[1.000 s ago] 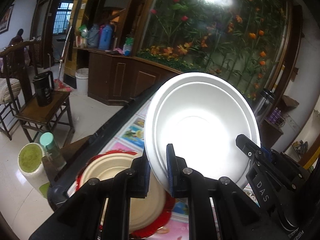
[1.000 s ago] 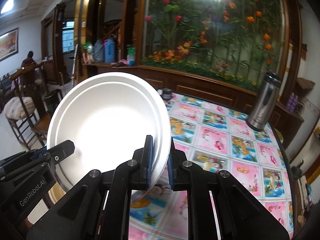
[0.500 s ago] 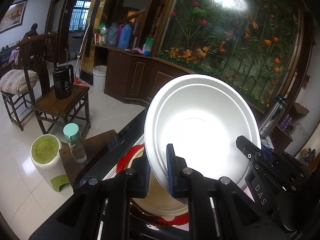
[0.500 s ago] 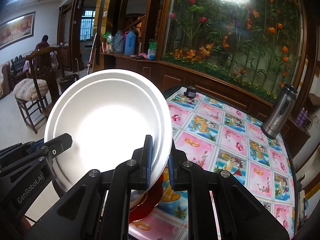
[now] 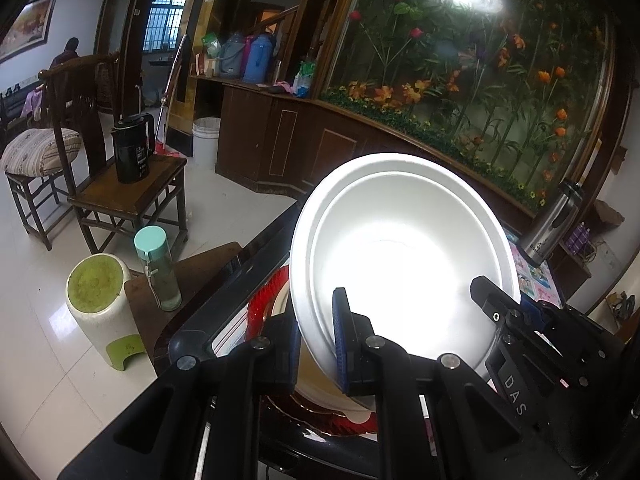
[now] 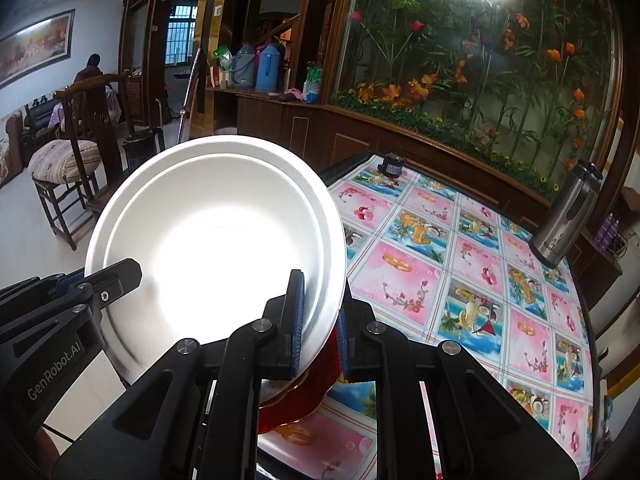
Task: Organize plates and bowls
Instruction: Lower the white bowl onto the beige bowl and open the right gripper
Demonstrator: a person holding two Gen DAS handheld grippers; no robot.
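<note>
The white foam bowl (image 5: 404, 256) is held tilted up on edge between the two grippers, above and toward the near side of the red plate (image 5: 264, 292) at the near left corner of the table. Across the last second the bowl has been carried back along the table toward that corner: a full beige plate on the red one was seen below it earlier, whereas now only a sliver of the beige plate (image 5: 316, 376) shows beneath the bowl's lower rim, and the floor and green stool (image 5: 98, 300) have come into the left view.

The left gripper (image 5: 318, 340) is closed nearly to touching, its blue pads pinching the bowl's left rim. The right gripper (image 6: 320, 320) is clamped likewise on the opposite rim of the bowl (image 6: 216, 240), with the red plate (image 6: 308, 388) visible below it. The steel flask (image 6: 568, 220) stands well beyond the red plate, at the far right of the tablecloth (image 6: 460, 280).

The bowl appears not yet set down; it probably needs levelling and lowering onto the stack.
</note>
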